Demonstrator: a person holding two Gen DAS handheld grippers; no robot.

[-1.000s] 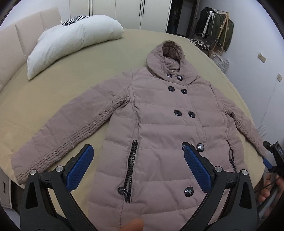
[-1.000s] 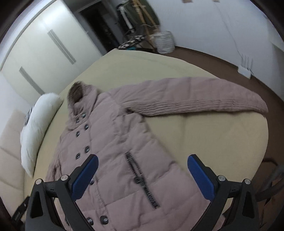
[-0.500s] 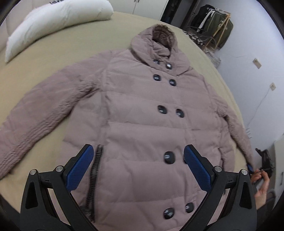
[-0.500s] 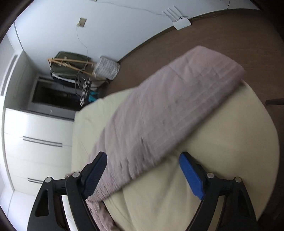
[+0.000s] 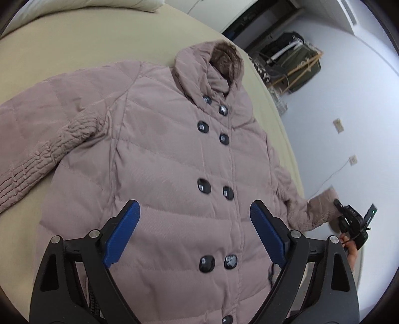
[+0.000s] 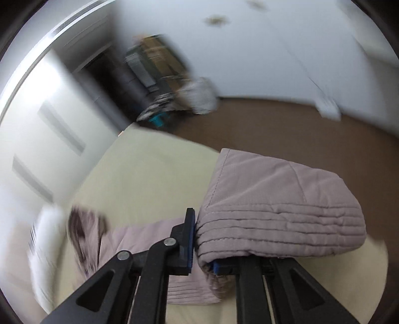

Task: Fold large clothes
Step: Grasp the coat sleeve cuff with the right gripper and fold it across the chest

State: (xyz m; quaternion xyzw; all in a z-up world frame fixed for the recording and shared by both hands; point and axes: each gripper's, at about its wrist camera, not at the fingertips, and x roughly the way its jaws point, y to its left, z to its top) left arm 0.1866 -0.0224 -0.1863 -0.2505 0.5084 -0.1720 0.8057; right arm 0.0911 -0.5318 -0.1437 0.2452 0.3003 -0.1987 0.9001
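Note:
A mauve quilted hooded coat (image 5: 174, 159) with dark double-row buttons lies face up on the beige bed (image 5: 74, 44). My left gripper (image 5: 194, 236) is open with blue pads and hovers over the coat's lower front. My right gripper (image 6: 202, 249) is shut on the cuff of the coat's right sleeve (image 6: 279, 211), lifted off the bed and draped over the jaws. In the left wrist view the right gripper (image 5: 349, 219) holds that sleeve end (image 5: 316, 211) at the bed's right edge. The left sleeve (image 5: 37, 139) lies spread out to the left.
A white pillow (image 5: 139, 3) lies at the head of the bed. A rack with bags (image 5: 291, 67) and a basket stands by the white wall. Brown floor (image 6: 286, 124) lies beyond the bed's right edge. White wardrobe doors (image 6: 49, 129) stand behind, blurred.
My right gripper closed on the right sleeve's cuff and lifted it; its view is motion-blurred. My left gripper moved forward over the coat's front, still open.

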